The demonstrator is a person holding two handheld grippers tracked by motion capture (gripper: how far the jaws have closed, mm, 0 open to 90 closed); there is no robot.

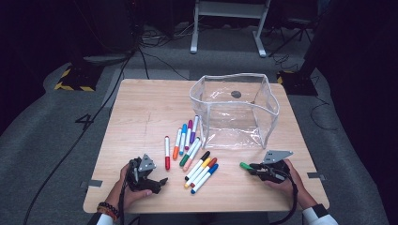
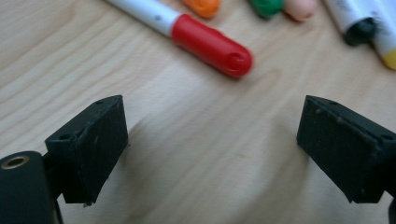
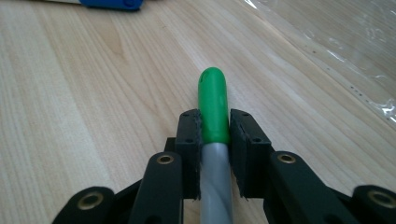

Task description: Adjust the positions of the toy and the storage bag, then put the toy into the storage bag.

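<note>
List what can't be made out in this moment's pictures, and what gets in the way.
- Green-capped marker: right gripper view, its rear end is cut off by the bottom edge between the right gripper jaws.
- Red-capped marker: left gripper view, its white barrel runs off the top edge.
- Clear pouch: high view, the dark spot seen through it is too small to identify.
- Any print on the markers: too small in the high view.

A lab or studio: a lone wooden table [image 1: 141, 108] on grey carpet, black-and-yellow hazard tape [image 1: 74, 84] upper left, cables [image 1: 159, 35] trailing across the top, white desk legs [image 1: 229, 26] beyond, darkness around.
</note>
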